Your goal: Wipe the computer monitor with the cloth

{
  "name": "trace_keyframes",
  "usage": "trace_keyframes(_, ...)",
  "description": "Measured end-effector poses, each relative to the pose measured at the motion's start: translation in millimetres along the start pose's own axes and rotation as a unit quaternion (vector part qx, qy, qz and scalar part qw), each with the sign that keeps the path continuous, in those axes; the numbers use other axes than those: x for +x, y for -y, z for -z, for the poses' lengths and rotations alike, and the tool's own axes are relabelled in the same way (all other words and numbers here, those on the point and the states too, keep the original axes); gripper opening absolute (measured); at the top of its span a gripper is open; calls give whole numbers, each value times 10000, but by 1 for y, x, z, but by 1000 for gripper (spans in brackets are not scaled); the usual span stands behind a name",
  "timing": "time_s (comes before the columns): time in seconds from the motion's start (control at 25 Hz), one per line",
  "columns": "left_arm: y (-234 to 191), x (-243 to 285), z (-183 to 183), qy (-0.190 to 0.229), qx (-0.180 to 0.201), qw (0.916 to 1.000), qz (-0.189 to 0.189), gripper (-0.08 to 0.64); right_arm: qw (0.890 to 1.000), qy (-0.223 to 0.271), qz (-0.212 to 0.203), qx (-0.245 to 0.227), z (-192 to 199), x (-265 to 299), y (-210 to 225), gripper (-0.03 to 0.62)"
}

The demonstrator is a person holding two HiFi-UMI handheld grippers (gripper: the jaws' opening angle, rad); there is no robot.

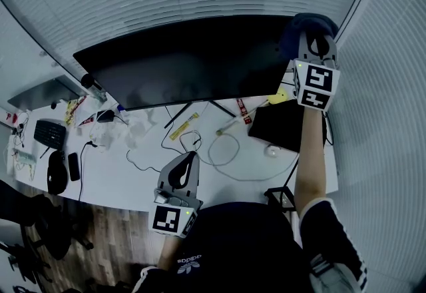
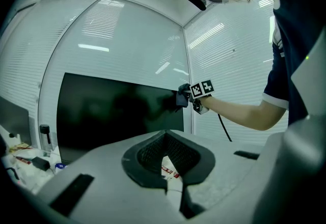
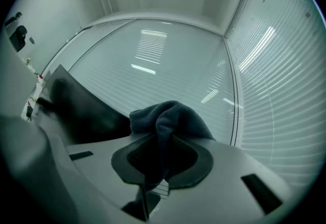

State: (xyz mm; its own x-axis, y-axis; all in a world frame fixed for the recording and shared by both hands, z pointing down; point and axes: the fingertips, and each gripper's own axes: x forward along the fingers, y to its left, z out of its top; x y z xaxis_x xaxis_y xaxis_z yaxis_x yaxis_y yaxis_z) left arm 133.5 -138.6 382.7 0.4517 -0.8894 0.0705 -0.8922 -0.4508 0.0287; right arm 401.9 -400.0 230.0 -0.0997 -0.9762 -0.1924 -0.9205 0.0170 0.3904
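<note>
Dark blue cloth (image 3: 170,116) is bunched between the jaws of the right gripper (image 1: 314,45), which are closed tightly on it, and a thick fold stands out in front of the tips. This gripper is raised to the upper right corner of the monitor (image 1: 193,62), and in the left gripper view the cloth seems to press on the black screen just at its right edge. The left gripper (image 1: 185,168) hangs low over the white desk (image 1: 133,172), well apart from the screen; its jaws are together and nothing is between them. I judge that the wiping is under way, with most of the wide screen to the left not yet covered. 3 things could go wrong from here. If the pinch is only on 1 thin fold, the drag of the screen may pull the cloth out. If the gripper tilts, its hard tips may reach past the fold and scratch the panel. Pressing hard at a top corner may also rock the monitor on its thin stand (image 1: 178,115), because no hand is steadying it, and the loose cables (image 1: 223,152) lie under it.
</note>
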Motion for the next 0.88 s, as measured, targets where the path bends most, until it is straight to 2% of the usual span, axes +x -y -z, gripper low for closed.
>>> trace_keyframes(0.88, 0, 8, 1, -115, 83, 9999, 83, 5, 9953, -864, -431, 31, 106, -21, -42, 48)
